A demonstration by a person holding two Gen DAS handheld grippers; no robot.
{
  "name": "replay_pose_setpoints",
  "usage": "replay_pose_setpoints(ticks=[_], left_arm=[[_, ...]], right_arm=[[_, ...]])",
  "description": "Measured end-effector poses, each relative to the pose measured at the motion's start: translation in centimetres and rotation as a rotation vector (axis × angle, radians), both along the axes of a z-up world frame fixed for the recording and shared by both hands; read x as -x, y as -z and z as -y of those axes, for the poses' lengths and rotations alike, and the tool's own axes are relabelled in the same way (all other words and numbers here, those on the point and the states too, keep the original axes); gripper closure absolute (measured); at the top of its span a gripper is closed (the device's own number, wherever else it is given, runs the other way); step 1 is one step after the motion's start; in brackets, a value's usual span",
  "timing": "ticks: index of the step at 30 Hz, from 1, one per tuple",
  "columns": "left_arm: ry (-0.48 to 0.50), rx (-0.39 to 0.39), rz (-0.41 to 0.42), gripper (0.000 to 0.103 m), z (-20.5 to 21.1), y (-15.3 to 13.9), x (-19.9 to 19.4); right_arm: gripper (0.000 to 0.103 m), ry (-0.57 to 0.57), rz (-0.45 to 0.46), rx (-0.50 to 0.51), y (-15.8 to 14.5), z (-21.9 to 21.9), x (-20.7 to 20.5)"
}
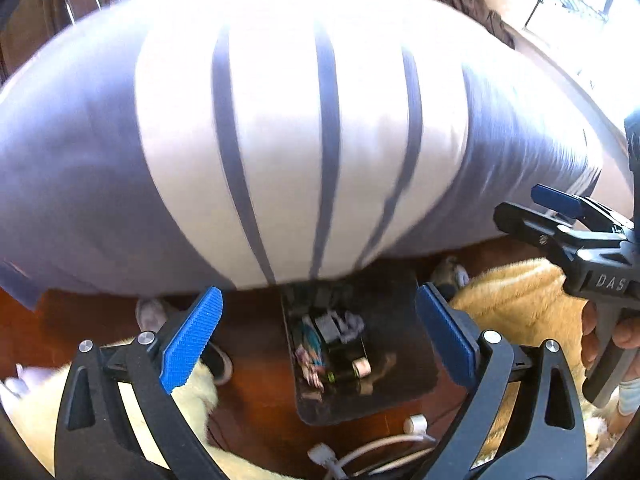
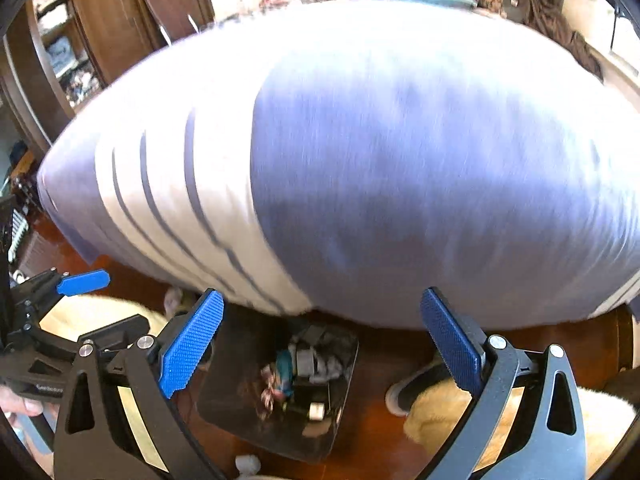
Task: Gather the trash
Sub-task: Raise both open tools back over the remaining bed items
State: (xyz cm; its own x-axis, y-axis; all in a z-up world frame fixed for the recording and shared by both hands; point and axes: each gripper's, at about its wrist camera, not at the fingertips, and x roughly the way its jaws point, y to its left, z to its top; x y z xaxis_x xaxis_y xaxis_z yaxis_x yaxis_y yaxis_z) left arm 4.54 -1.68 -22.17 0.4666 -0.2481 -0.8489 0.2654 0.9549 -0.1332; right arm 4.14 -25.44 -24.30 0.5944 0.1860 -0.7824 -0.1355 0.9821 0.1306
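A black bin [image 1: 400, 340] stands on the wooden floor below the bed's edge. It holds mixed trash [image 1: 332, 352]: wrappers, grey scraps and a small roll. The right wrist view shows the same bin [image 2: 232, 364] and trash [image 2: 296, 368]. My left gripper [image 1: 318, 292] hangs above the bin, open, with nothing between its blue pads [image 1: 192, 340]. My right gripper [image 2: 322, 294] is open over the bin as well and holds nothing. Each gripper shows in the other's view: the right gripper [image 1: 556, 200] at the right edge, the left gripper [image 2: 80, 282] at the left edge.
A bed with a blue and white striped cover [image 1: 280, 140] fills the upper half of both views. Fluffy yellow fabric [image 1: 520, 304] lies on both sides of the bin, with a shoe [image 2: 404, 392] beside it. White plugs and cable [image 1: 416, 426] lie on the floor. A wooden cupboard [image 2: 100, 20] stands at the far left.
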Motion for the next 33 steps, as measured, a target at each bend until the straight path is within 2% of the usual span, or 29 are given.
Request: replay_pose_setpoints(ticks=[8,19,24,33], left_arm=[[-0.025,-0.015,0.112,0.010,-0.8,-5.2,-4.7],[-0.048,-0.027,0.210,0.010,-0.6,-9.8,-14.1],[-0.039,-0.040,0.225,0.010,-0.2,-10.5,-18.5],[-0.047,-0.008,0.162,0.010,-0.2,-8.9,-24.6]], right_arm=[[0.004,0.022,0.118,0.028,-5.8,1.6,-4.1],[0.004,0.054,0.198,0.030,-10.1,2.2,-13.8],[0.004,0.035,0.204,0.021,-11.0,1.0,-18.3],[0.004,-0.013,0.159,-0.034,-11.1,-2.0,-27.2]])
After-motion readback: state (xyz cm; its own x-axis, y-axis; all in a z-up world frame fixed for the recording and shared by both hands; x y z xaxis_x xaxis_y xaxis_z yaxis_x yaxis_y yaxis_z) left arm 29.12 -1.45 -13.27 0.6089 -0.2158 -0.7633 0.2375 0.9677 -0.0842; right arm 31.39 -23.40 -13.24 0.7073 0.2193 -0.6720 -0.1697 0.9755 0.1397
